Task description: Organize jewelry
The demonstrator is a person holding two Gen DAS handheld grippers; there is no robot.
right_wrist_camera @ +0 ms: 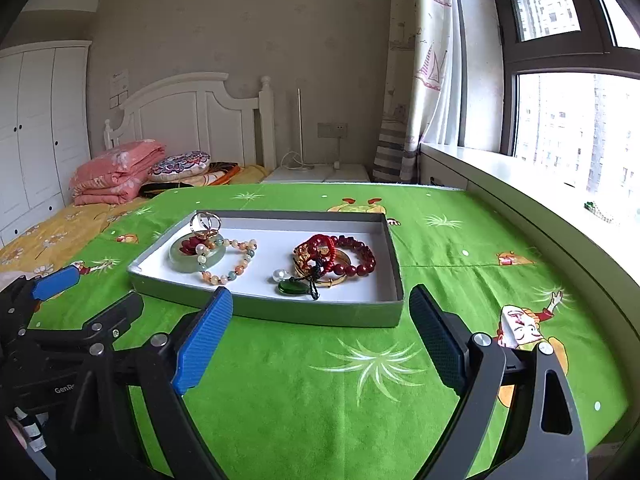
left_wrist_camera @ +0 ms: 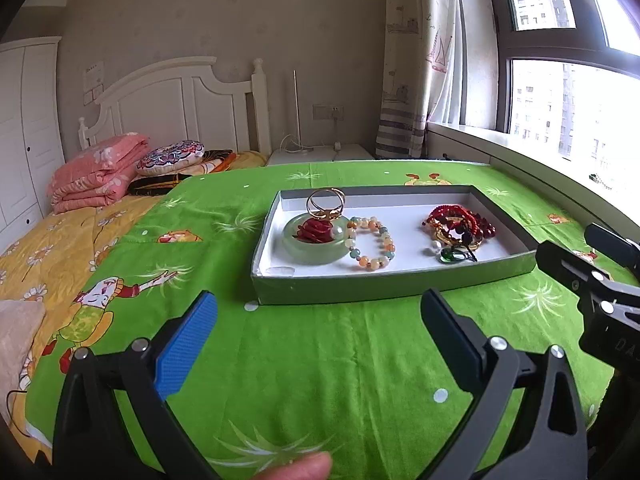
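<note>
left gripper body (right_wrist_camera: 60,376): white letters "GenRo", cut off where a black strut crosses them; seen in the right wrist view.
right gripper body (left_wrist_camera: 612,332): raised letters "DA", the rest running out of the picture edge; seen in the left wrist view.
paper sheet on the wall (right_wrist_camera: 120,80): printed marks above the headboard, too small to read.
wall sheet in the left wrist view (left_wrist_camera: 94,74): also too blurred to read.
tray of jewelry (left_wrist_camera: 360,286): no writing shows on its grey wall.
</note>
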